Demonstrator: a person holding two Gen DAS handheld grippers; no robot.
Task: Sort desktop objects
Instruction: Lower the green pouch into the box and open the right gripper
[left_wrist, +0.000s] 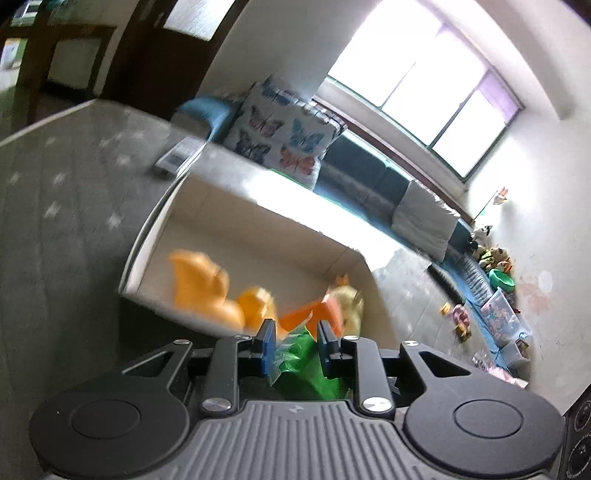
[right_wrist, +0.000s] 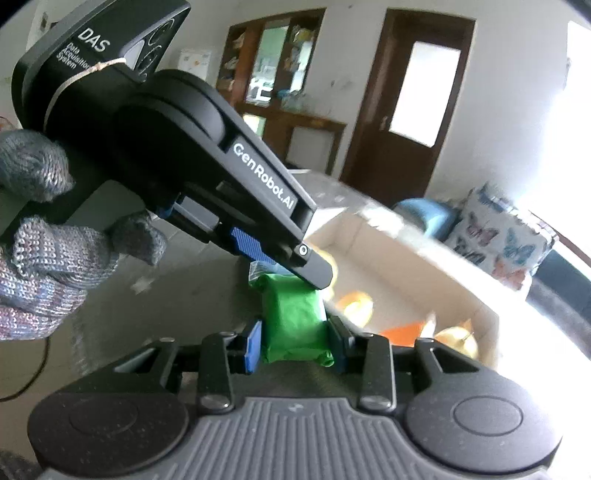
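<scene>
The left hand-held gripper (left_wrist: 295, 334) pinched the green packet's (right_wrist: 293, 319) crimped end while the right hand-held gripper (right_wrist: 295, 345) clamped its body, above the desk (left_wrist: 55, 206) beside the cardboard box (left_wrist: 147, 236). Probably a handover; next, one releases, the other drops it in.

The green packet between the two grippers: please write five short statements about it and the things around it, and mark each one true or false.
1. The right gripper has the green packet between its fingers. True.
2. The left gripper is far from the packet. False: its fingers close on the packet's other end.
3. An open cardboard box lies beyond the packet. True.
4. The box holds only blue toys. False: the toys in it look orange and yellowish, though blurred.
5. The hand on the left gripper is bare. False: it wears a grey knitted glove.
</scene>
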